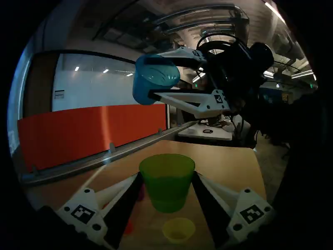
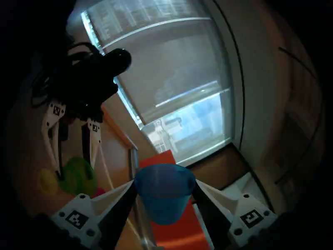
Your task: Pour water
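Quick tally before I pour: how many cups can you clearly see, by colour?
Blue cup: 1
Green cup: 1
Yellow cup: 1
Total: 3
A red bit and a purple bit are too hidden to call.

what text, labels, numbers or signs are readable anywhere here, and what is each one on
No text is readable in either view.
On the glass wall, a small sign: too small and blurred to read.
On the left hand-held gripper and right hand-held gripper, square markers: black-and-white patterns, no words.
On the green cup and blue cup: no print visible.
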A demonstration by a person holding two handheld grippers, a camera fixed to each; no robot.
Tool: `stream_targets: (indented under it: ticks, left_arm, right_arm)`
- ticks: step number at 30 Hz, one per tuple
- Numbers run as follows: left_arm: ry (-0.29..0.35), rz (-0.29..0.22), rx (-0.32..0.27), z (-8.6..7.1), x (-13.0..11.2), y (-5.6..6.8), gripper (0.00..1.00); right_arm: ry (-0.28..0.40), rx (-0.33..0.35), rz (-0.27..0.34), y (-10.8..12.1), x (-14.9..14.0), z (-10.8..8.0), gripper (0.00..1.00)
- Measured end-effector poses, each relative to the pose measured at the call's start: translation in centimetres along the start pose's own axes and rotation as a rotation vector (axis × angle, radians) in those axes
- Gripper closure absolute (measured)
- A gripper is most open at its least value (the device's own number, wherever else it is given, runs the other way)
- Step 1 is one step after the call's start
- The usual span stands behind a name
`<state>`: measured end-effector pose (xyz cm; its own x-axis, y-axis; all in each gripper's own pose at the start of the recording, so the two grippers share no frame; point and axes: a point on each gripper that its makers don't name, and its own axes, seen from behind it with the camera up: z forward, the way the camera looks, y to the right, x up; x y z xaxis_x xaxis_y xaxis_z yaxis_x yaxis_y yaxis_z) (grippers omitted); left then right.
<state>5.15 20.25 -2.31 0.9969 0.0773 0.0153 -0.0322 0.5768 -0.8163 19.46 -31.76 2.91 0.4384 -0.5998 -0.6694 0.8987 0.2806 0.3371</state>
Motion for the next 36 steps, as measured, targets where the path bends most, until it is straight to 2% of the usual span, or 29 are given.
stream_targets:
  ticks: [9,18,23,27,36]
  left_arm:
    - [-0.003,0.002,0.002,-0.1,0.0,-0.2,0.15]
    - [-0.008,0.009,0.006,-0.1,-0.1,-0.3,0.15]
    - [-0.008,0.003,0.003,-0.1,-0.1,-0.3,0.15]
    - [-0.009,0.004,0.006,0.0,-0.2,-0.4,0.15]
    - [-0.009,0.008,0.01,-0.2,-0.1,-0.5,0.15]
  right_arm:
    - [0.0,0.045,0.382,-0.9,-1.1,-0.3,0.1]
    - [0.008,0.084,0.719,-1.5,-2.0,-0.1,0.1]
    - [0.013,0.109,0.877,-1.6,-2.1,0.2,0.1]
    - [0.016,0.126,0.943,-1.7,-2.2,0.3,0.1]
    - [0.005,0.116,0.949,-1.5,-2.5,0.2,0.1]
